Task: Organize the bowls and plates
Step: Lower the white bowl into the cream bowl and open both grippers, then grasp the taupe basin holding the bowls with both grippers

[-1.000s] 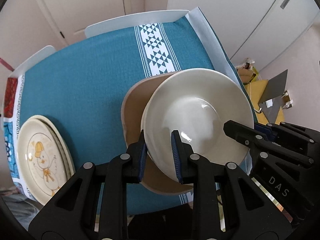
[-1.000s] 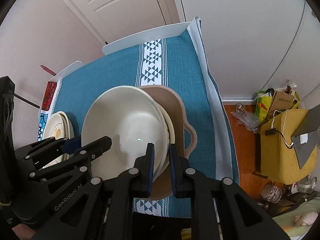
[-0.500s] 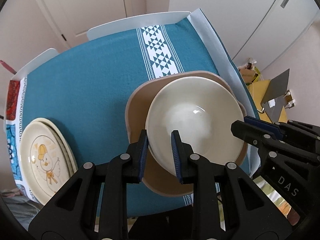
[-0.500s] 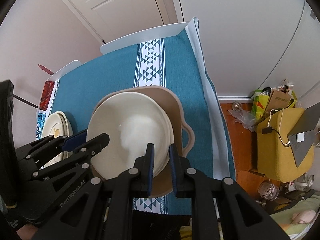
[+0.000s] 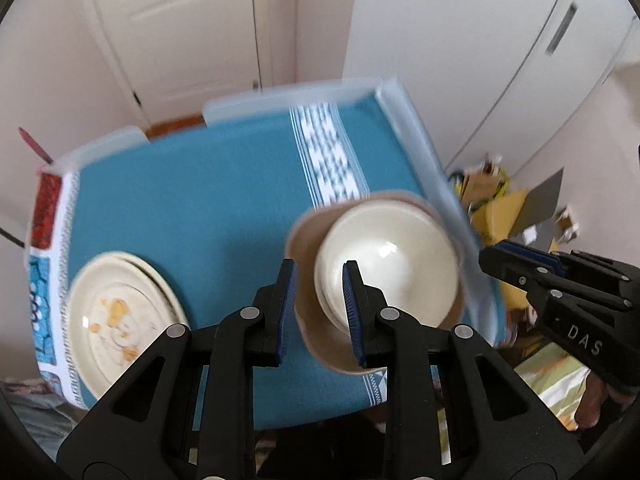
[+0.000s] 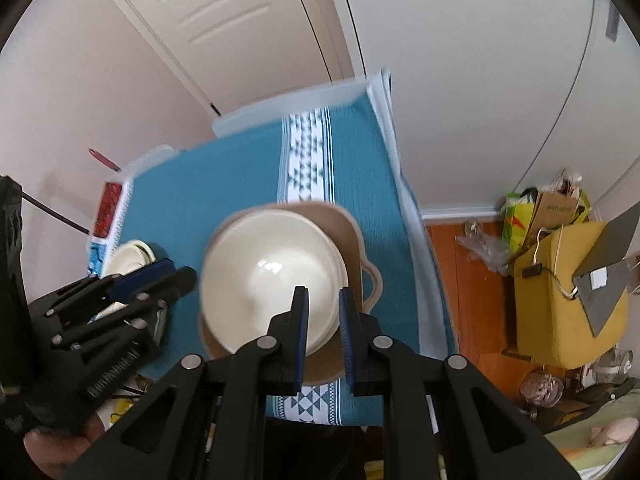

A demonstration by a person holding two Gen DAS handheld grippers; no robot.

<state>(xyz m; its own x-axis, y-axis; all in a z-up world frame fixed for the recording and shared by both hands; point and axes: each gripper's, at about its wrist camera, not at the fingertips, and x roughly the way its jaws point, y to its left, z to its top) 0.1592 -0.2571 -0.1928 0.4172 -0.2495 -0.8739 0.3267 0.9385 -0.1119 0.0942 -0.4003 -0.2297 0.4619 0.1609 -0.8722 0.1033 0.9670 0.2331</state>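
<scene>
A stack of cream bowls (image 5: pixel 390 268) (image 6: pixel 272 276) rests in a tan handled dish (image 5: pixel 320 344) (image 6: pixel 348 236) near the table's right front corner. My left gripper (image 5: pixel 318 312) is open above the stack's left rim and holds nothing. My right gripper (image 6: pixel 323 334) is open above the stack's right rim and holds nothing. A stack of cream plates (image 5: pixel 120 320) with a yellow cartoon print lies at the front left; it also shows in the right wrist view (image 6: pixel 132 252), partly hidden by the left gripper.
The table carries a teal cloth (image 5: pixel 192 200) with a white patterned band (image 5: pixel 328 164). White chair backs (image 5: pixel 280 100) stand at the far edge. A yellow box (image 6: pixel 560 292) and bags (image 6: pixel 552 208) sit on the floor to the right.
Both grippers let go of the bowls' rims and rose away from the table. The bowls now sit level in the tan dish. The views are motion-blurred.
</scene>
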